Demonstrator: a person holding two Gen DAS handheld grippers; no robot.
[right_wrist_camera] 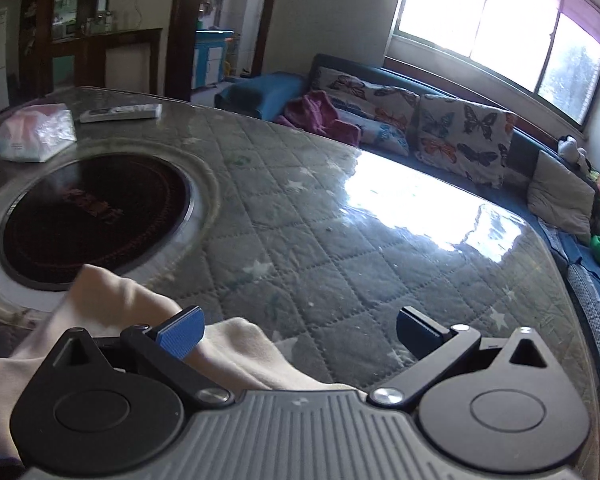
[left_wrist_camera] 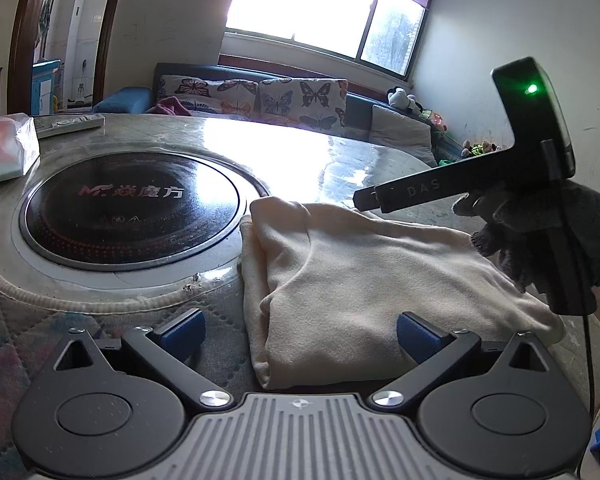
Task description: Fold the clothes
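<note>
At the far left of the table point(left_wrist_camera: 340, 148) sat a plastic-wrapped tissue pack point(left_wrist_camera: 4, 152), with a remote control point(left_wrist_camera: 70, 124) just behind it. Next came the round black induction cooktop point(left_wrist_camera: 132, 204), set into the tabletop and ringed by a clear cover edge. The left gripper point(left_wrist_camera: 300, 332) hovered low over the near edge with its blue-padded jaws spread wide, holding nothing; its left pad was over the quilted table cover and its right pad over the cloth. To the right of the cooktop lay the cream garment point(left_wrist_camera: 360, 280), folded into a thick bundle flat on the table, one corner reaching toward the cooktop rim. Above the bundle's far right side a gloved hand point(left_wrist_camera: 540, 236) held the right gripper point(right_wrist_camera: 300, 332), clear of the fabric. In the right wrist view its jaws were likewise spread and empty, with the garment point(right_wrist_camera: 112, 300) below and to the left of them. Beyond the table stood a sofa point(right_wrist_camera: 440, 120) with butterfly-print cushions under a bright window point(left_wrist_camera: 320, 4).
</note>
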